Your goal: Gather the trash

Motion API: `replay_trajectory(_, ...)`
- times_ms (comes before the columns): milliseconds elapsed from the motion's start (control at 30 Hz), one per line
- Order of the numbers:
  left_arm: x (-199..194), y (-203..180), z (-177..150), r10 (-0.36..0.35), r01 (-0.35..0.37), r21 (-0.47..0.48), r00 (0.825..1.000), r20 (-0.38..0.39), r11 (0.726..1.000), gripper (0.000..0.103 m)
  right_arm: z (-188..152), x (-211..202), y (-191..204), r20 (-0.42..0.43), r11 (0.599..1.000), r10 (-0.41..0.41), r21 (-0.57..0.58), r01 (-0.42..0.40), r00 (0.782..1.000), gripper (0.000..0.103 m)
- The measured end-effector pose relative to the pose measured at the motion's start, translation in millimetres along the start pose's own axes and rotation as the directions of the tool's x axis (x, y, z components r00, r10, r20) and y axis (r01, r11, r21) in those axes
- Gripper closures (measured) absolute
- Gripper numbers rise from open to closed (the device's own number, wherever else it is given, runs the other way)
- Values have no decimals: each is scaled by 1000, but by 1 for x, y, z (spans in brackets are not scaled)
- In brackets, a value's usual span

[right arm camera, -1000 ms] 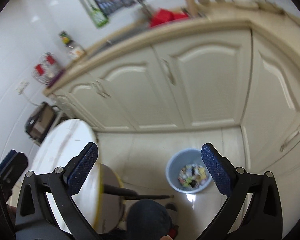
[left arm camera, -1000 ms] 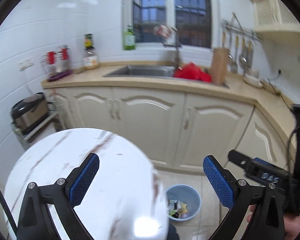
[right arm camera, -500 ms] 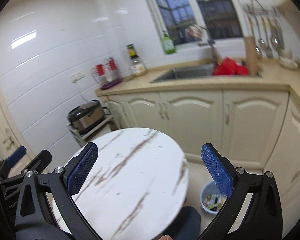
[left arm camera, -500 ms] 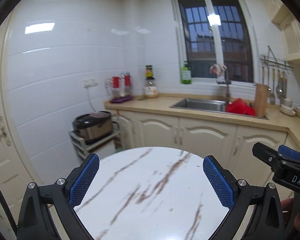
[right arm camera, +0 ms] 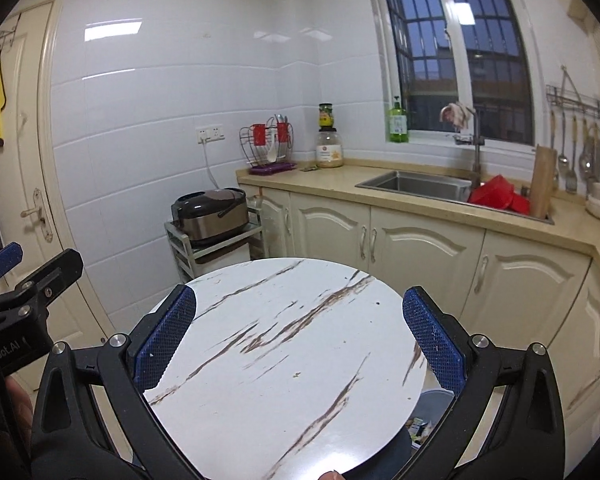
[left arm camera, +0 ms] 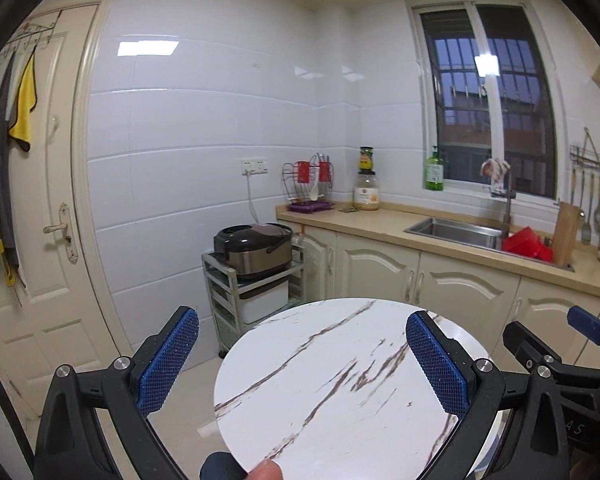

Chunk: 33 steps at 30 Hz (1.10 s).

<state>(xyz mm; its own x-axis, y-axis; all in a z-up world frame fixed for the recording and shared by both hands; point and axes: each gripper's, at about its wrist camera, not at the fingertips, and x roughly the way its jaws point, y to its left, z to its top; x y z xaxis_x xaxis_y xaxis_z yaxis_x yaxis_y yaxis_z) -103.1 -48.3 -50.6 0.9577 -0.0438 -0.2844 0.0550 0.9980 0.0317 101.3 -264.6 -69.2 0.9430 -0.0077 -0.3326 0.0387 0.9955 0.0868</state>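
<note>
A round white marble-pattern table [left arm camera: 340, 384] lies in front of both grippers; it also shows in the right wrist view [right arm camera: 284, 360], and I see no trash on its top. My left gripper [left arm camera: 300, 360] is open and empty above the table's near side. My right gripper [right arm camera: 300, 336] is open and empty over the table. A sliver of the blue trash bin [right arm camera: 432, 404] with wrappers in it peeks out below the table's right edge. Each gripper appears at the edge of the other's view.
Cream cabinets [right arm camera: 420, 248] under a beige counter with a steel sink [right arm camera: 416, 184] and a red cloth [right arm camera: 500, 196] run along the back. A rice cooker [left arm camera: 256, 250] sits on a small rack at the left. A white door [left arm camera: 32, 240] stands at far left.
Both grippers have swung up from looking down at the floor and bin to facing level over the table. The bin is now mostly hidden beneath the table. Both stayed open.
</note>
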Motion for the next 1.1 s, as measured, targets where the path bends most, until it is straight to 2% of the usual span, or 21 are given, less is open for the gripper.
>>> replay_trajectory(100,-16,0,-6,3,-3,-20,1000,8,1000,1,-1,-3,9,8,1000,-10,-20,10,1000,0)
replay_trajectory(467,-28,-3,-17,24,-22,-38,999,41,999,1,1,-14,14,29,1000,-8,-30,9,1000,0)
replay_trajectory(1100,-17,9,-7,-4,6,-74,1000,29,997,1,2,-16,19,38,999,-5,-37,7,999,0)
